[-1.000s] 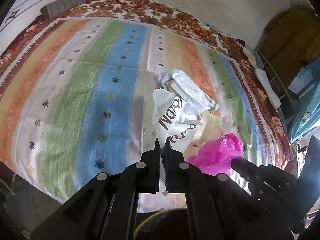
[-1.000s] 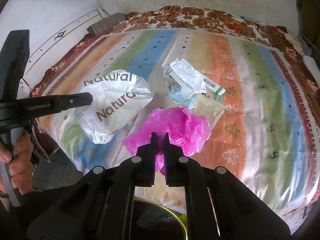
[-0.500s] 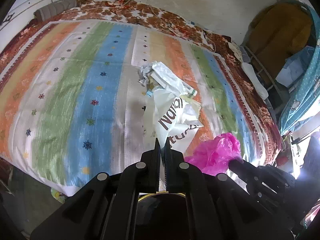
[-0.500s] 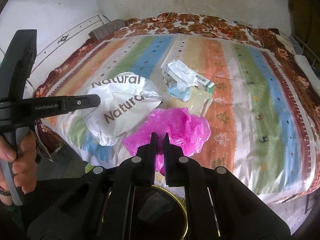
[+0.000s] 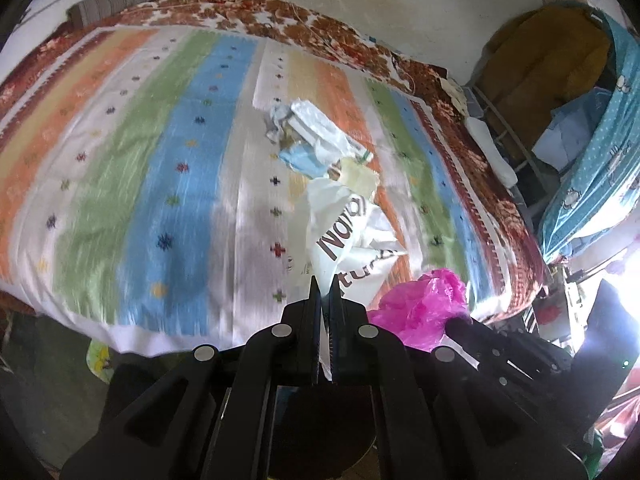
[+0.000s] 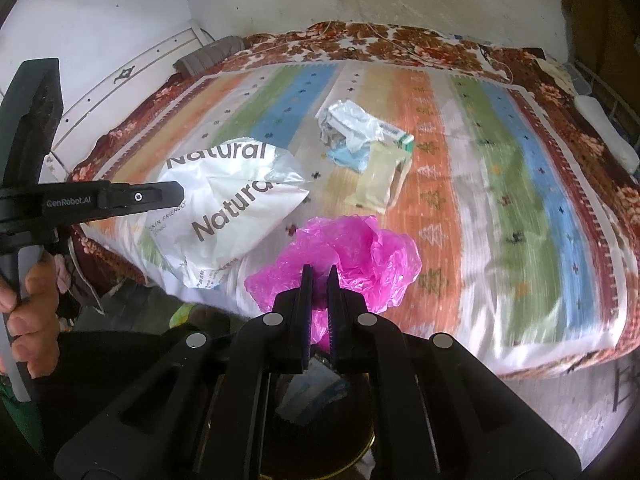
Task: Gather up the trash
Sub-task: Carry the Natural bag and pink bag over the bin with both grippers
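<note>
My left gripper (image 5: 326, 286) is shut on a white plastic bag printed "Natural" (image 5: 344, 236) and holds it over the bed's near edge; the bag also shows in the right wrist view (image 6: 228, 216). My right gripper (image 6: 319, 274) is shut on a crumpled pink plastic bag (image 6: 344, 256), also seen in the left wrist view (image 5: 420, 304). A pile of trash lies mid-bed: crumpled white wrapper (image 6: 352, 122), small green-and-white box (image 6: 396, 136), blue packet (image 6: 348, 158), pale yellow packet (image 6: 378, 182).
The bed has a striped blanket (image 6: 500, 184) over a floral cover. A round dark bin with a gold rim (image 6: 320, 400) sits below my grippers. Clothes and a teal cloth (image 5: 592, 160) hang to the bed's right. A rolled grey cloth (image 6: 208, 56) lies at the headboard.
Both grippers have pulled back from the bed toward its near edge with their bags. The trash pile now looks farther away, and the bin below shows more.
</note>
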A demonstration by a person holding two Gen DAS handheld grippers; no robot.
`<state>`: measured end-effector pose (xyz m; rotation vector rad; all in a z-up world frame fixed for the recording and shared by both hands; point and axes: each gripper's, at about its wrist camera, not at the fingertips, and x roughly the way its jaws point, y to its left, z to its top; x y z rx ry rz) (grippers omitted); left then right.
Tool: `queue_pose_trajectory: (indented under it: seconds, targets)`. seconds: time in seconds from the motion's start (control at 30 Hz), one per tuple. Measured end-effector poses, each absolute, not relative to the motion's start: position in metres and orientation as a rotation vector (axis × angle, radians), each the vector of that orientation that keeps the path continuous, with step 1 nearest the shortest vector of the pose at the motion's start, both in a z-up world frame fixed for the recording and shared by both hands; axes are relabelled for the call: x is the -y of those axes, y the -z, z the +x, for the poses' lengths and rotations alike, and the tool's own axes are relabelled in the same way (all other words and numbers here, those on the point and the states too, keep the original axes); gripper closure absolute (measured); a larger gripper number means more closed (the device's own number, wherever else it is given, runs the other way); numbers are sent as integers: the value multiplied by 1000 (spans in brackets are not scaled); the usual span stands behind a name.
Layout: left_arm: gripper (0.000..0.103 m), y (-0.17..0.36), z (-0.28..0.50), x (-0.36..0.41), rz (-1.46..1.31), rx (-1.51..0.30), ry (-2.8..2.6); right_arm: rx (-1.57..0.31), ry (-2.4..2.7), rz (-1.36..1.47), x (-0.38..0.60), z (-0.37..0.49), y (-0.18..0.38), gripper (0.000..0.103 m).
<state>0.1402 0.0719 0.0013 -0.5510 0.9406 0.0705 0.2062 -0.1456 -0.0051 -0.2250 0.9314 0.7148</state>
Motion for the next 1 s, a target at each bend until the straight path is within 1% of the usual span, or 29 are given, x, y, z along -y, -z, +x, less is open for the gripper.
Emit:
queue_pose_trajectory:
  seconds: [0.33, 1.0]
  targets:
    - [101, 23, 119, -48, -519, -1015, -57, -967, -711, -245, 159, 173, 25, 97]
    - [100, 59, 86, -10, -460, -1108, -96, -1084, -650, -266, 172, 139, 70, 97]
